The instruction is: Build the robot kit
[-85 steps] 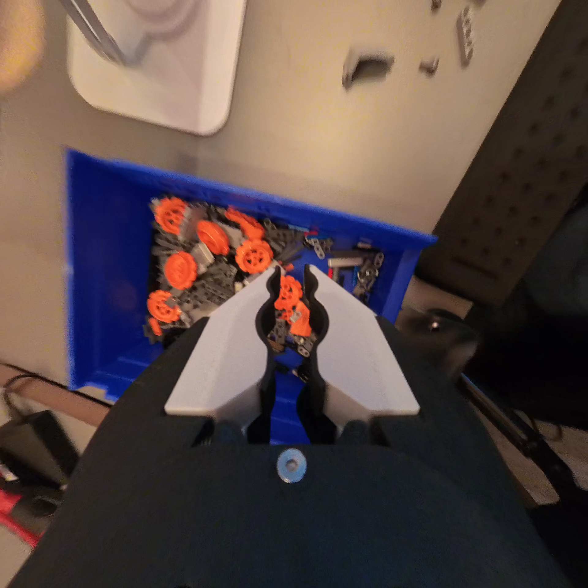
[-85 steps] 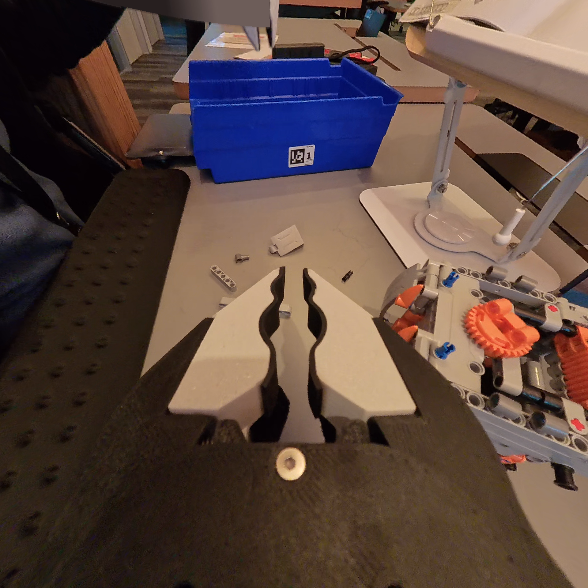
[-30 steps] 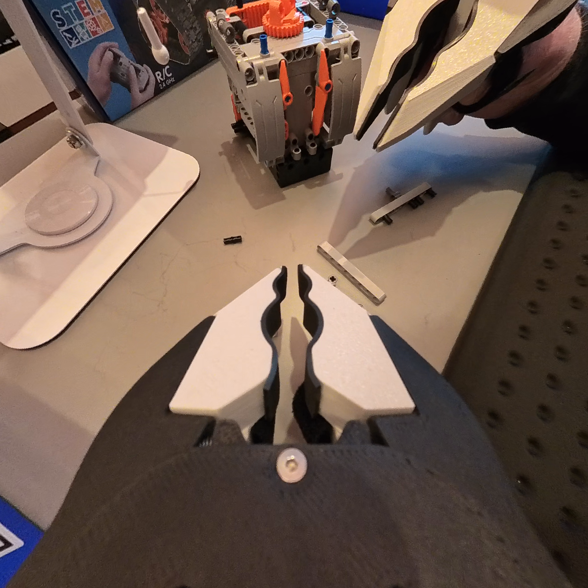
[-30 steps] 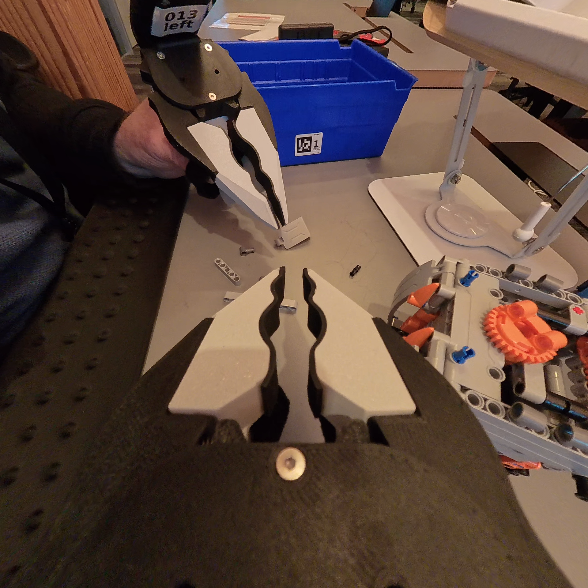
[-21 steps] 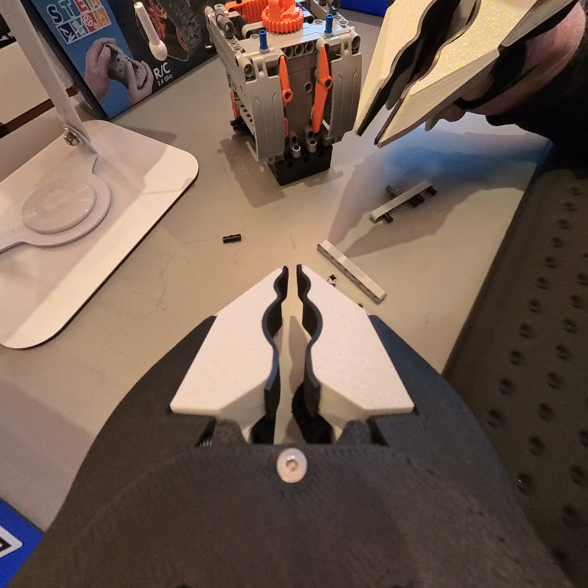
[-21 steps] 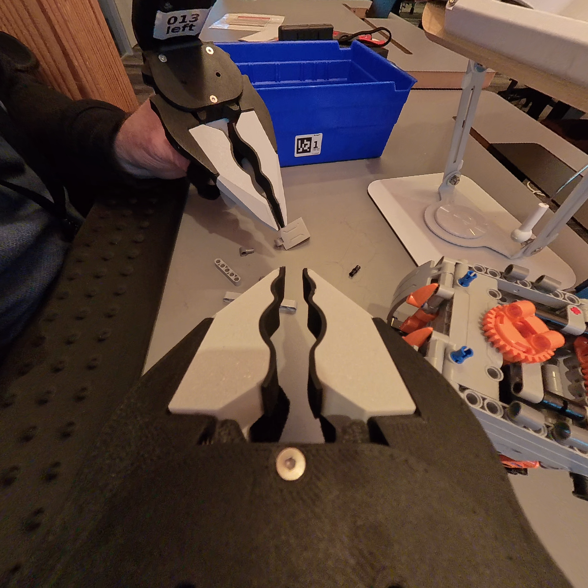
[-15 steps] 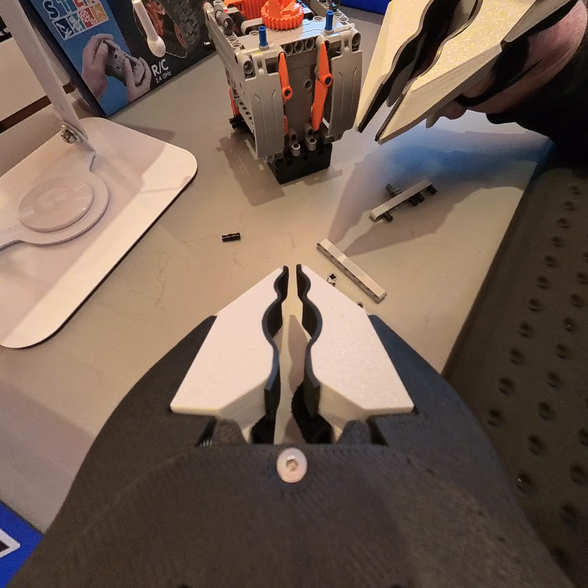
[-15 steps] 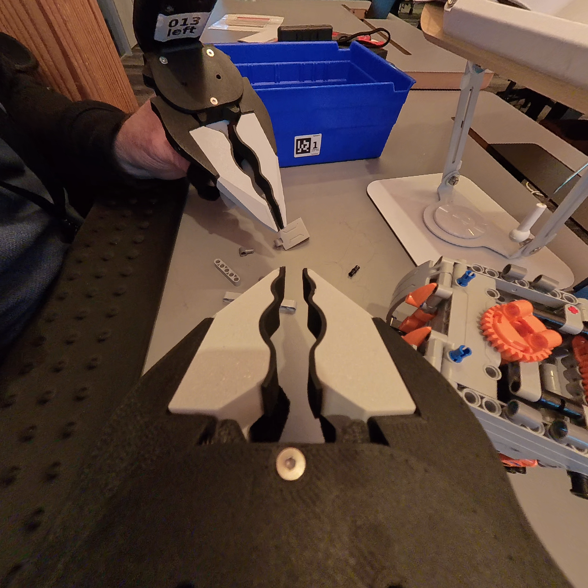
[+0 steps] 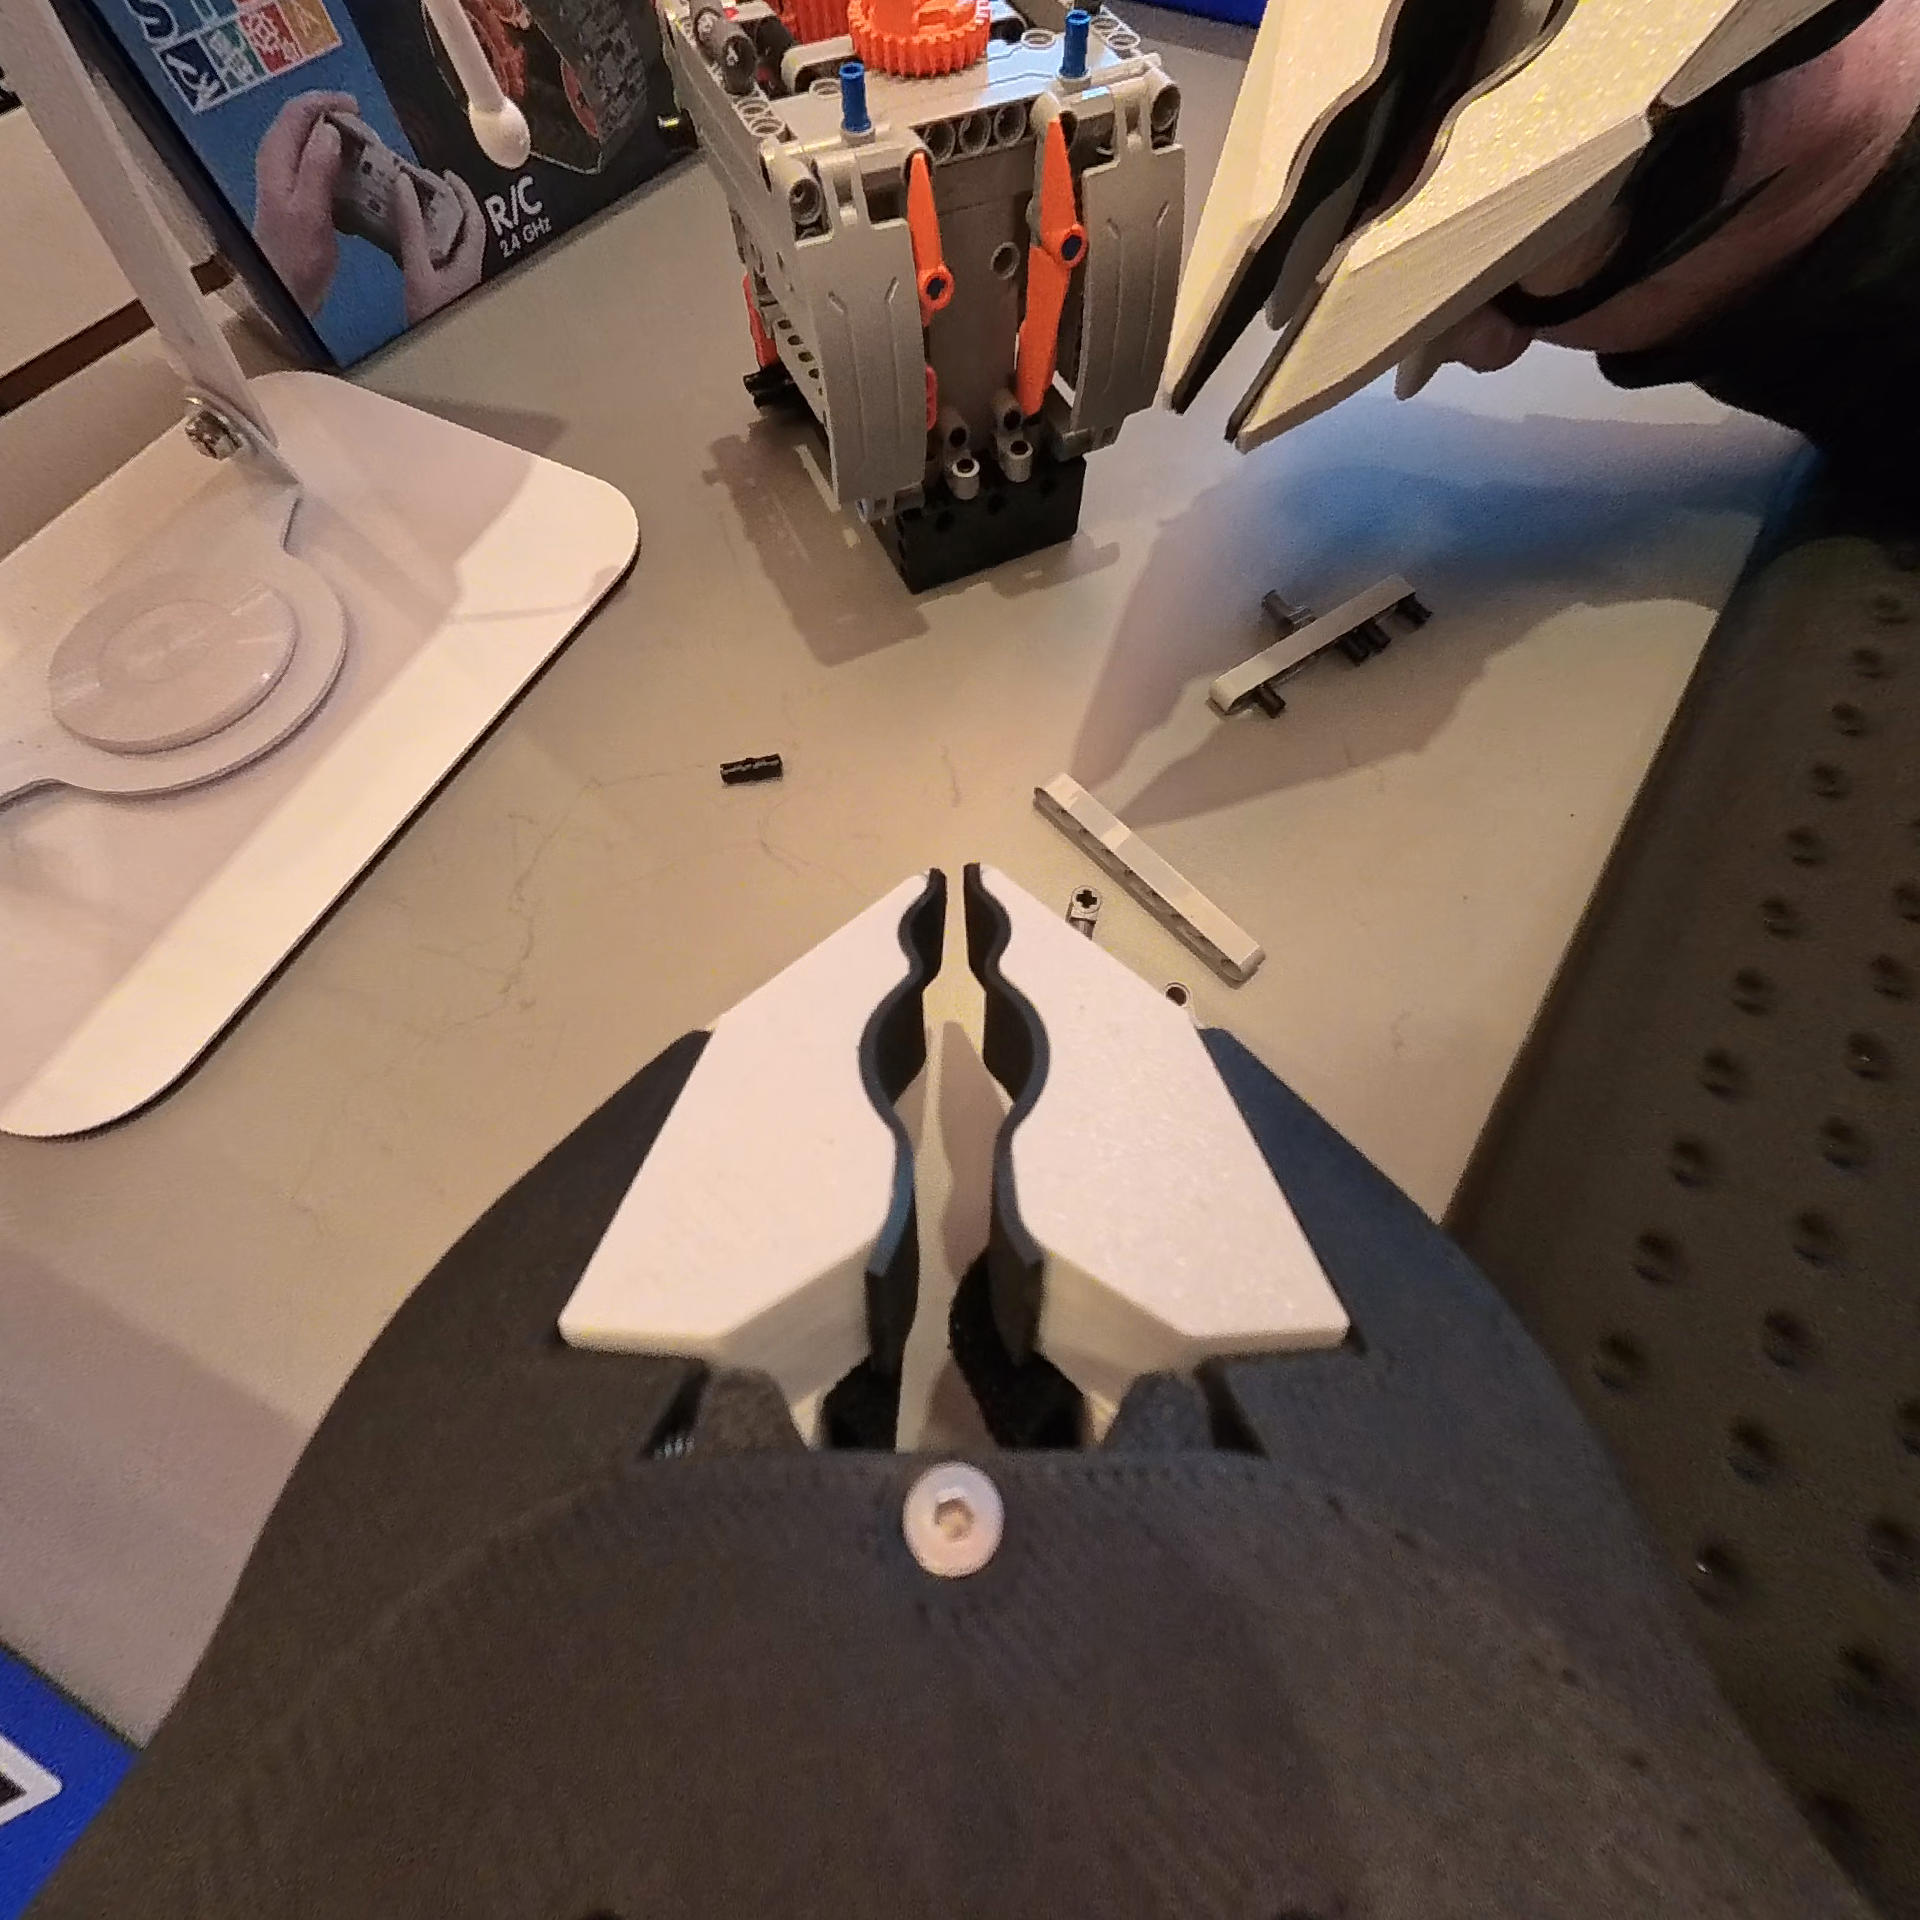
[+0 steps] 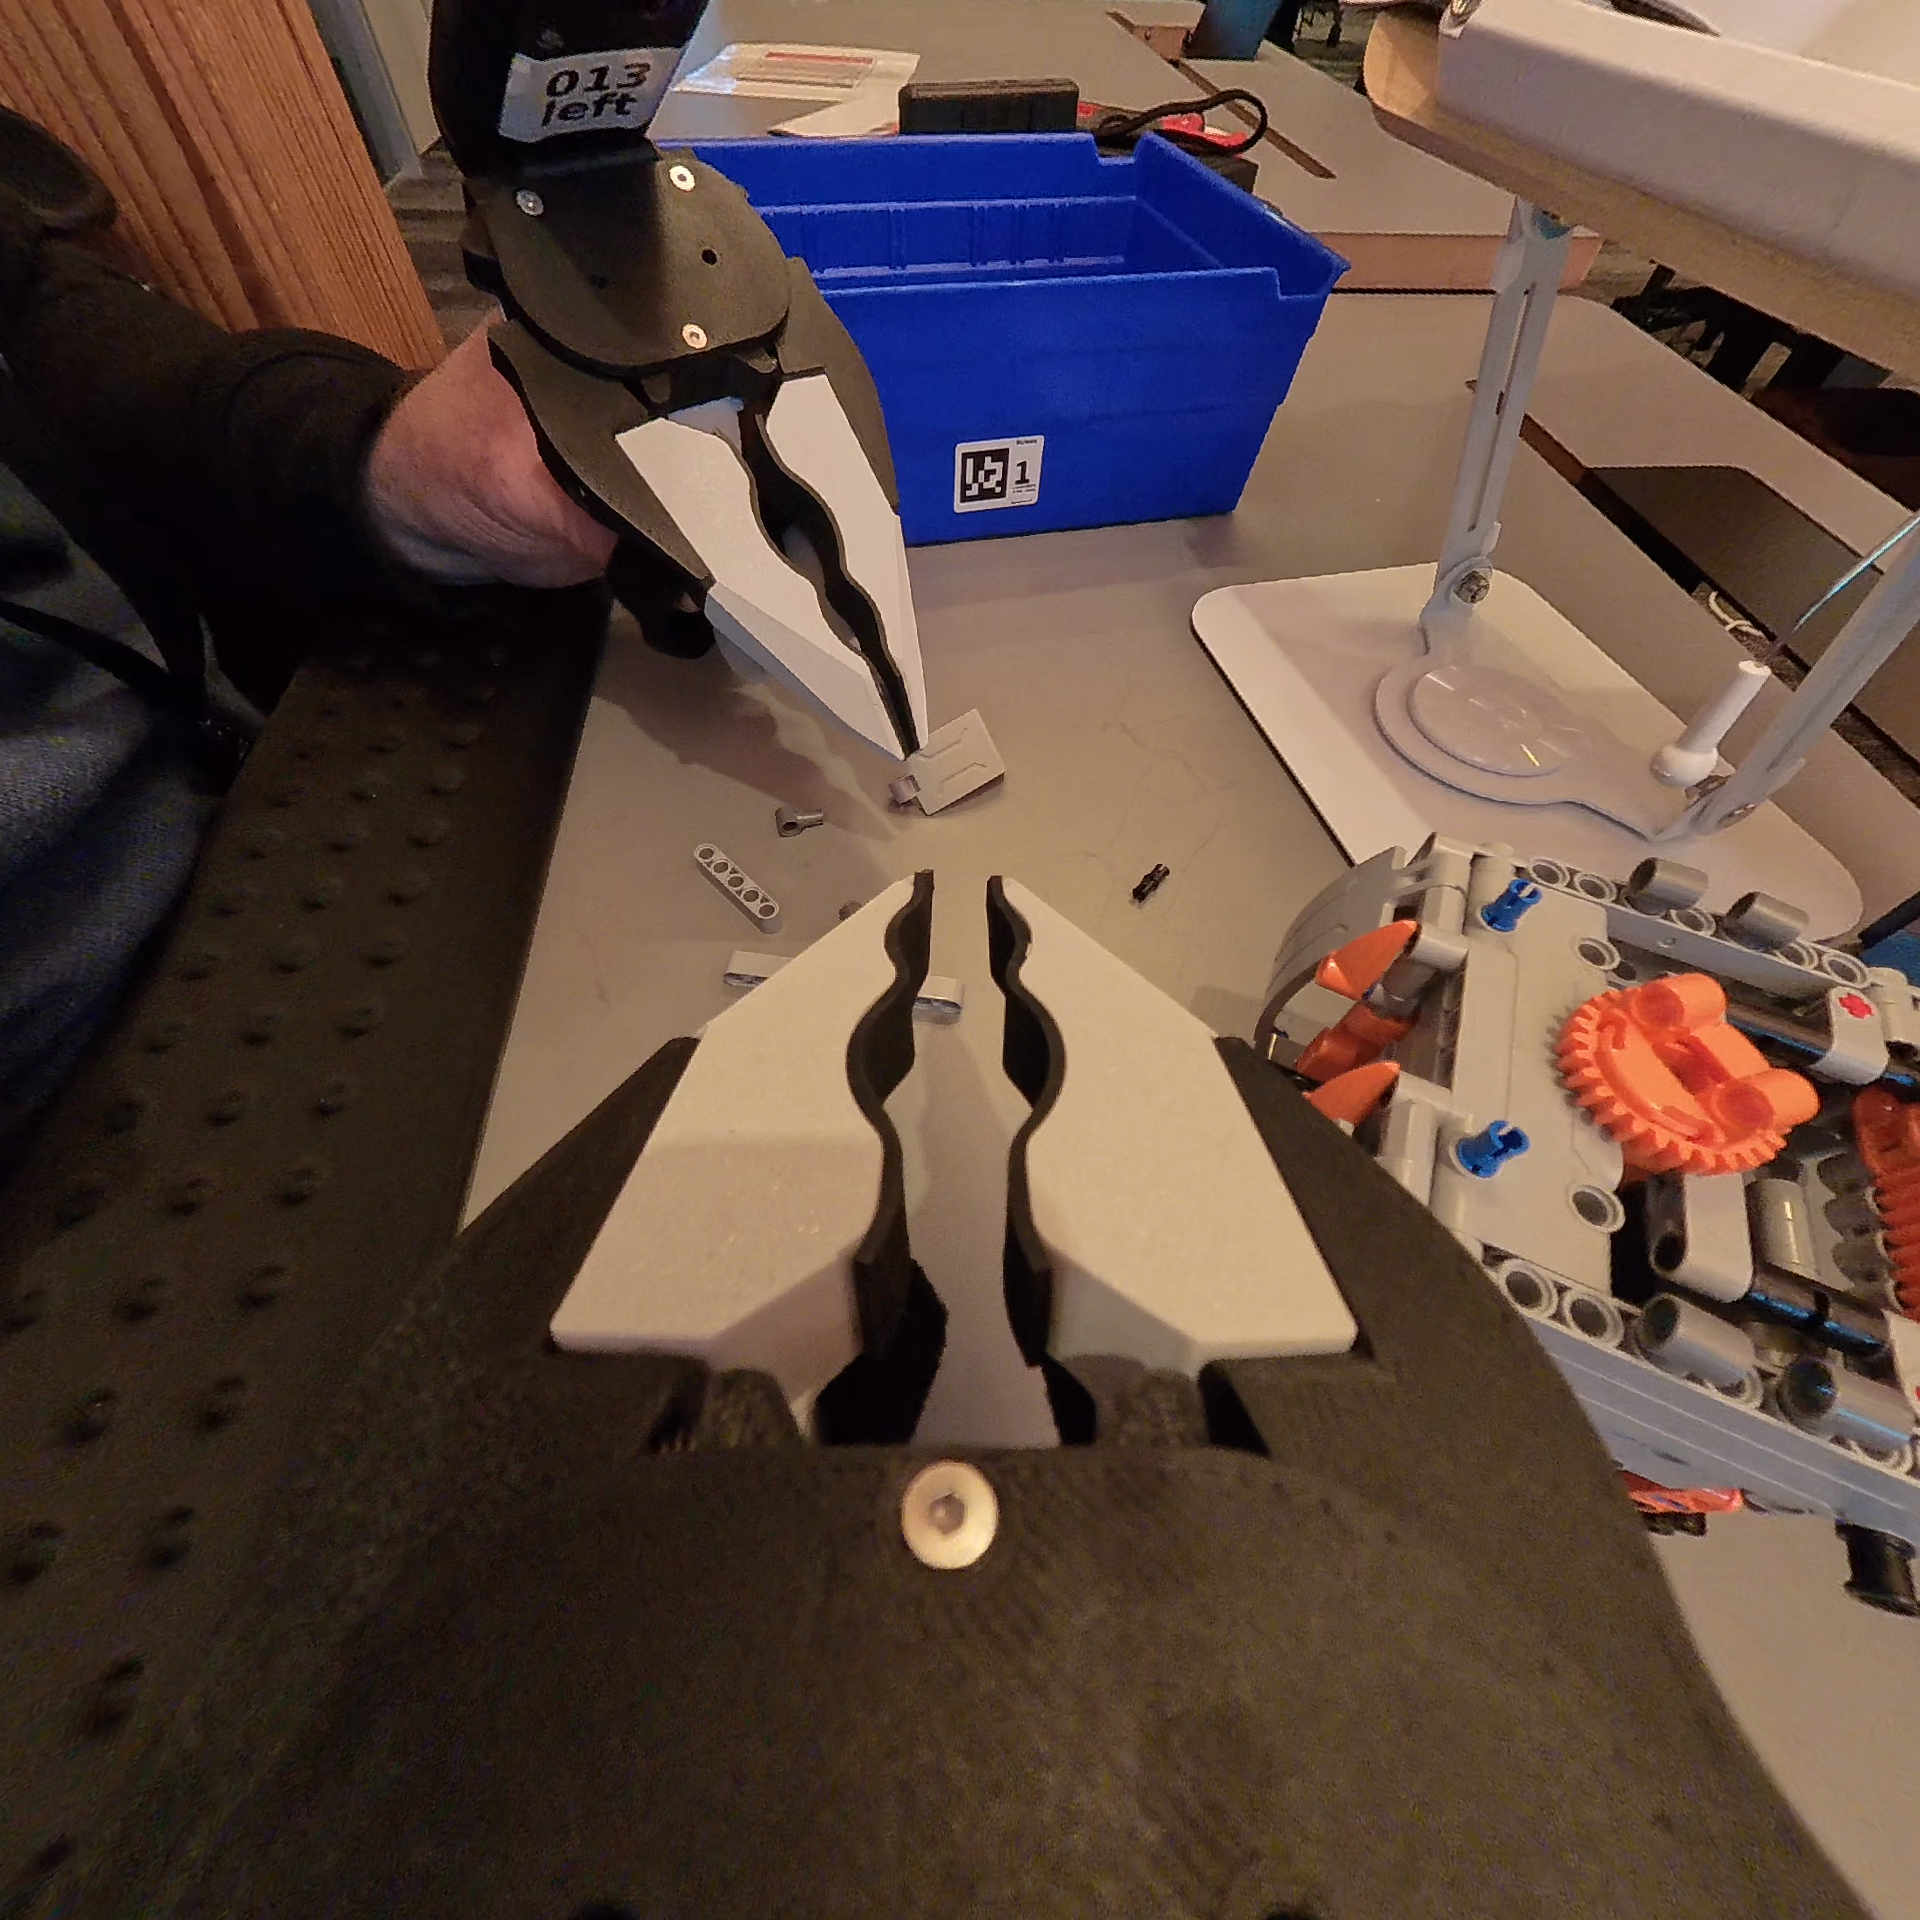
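Lying by left gripper (image 10: pixel 909 740), right wrist view only: grey panel (image 10: pixel 954 774)

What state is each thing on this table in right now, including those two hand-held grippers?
Left hand-held gripper: nearly shut, empty, tips just above a grey panel piece.
Right hand-held gripper: slightly open, empty, above the table.
Brick model: partly built, standing on the table.
Blue bin: open-topped, contents hidden from this angle.
Long grey beam: lying loose and flat.
Black pin: lying loose.
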Available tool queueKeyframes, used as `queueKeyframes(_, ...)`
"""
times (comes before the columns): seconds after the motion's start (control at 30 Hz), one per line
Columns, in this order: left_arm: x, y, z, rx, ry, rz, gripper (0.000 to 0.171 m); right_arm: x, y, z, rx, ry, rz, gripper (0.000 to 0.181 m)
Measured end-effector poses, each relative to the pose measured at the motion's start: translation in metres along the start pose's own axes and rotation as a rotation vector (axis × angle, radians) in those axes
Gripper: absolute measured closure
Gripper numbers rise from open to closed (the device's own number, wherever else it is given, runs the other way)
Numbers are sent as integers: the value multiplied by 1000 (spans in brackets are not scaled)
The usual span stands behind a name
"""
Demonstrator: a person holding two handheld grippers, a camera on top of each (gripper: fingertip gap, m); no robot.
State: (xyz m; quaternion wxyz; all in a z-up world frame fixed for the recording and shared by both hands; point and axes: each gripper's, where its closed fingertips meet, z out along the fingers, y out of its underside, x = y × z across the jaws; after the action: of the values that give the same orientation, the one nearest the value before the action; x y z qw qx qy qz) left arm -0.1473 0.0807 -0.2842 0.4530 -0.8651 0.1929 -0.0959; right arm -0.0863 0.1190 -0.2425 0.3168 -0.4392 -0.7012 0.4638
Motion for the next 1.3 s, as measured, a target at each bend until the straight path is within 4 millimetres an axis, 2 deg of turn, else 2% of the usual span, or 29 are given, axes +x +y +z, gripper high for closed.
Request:
queueKeyframes(0.6, -1, 1, 1, -5, -1, -9, 171, 2, 0, -2, -7, 14, -3, 173)
queueKeyframes(0.87, -8, 2, -2, 0, -9, -47, 171, 15, -5, -18, -23, 106, -11, 171)
queueKeyframes(0.93, -10, 0, -4, 13, -6, -74, 168, 16, 2, -22, -67, 124, -18, 171)
queueKeyframes(1.03, -11, 0, -6, 16, -9, -85, 165, 18, 23, -31, -158, 137, 32, 169)
queueKeyframes(1.13, -10, -1, -6, 20, -16, -76, 164, 12, 35, -36, -198, 120, 71, 164)
queueKeyframes(1.3, -8, 3, -4, -7, -1, -94, 161, -3, 52, -26, -296, 95, 71, 164)
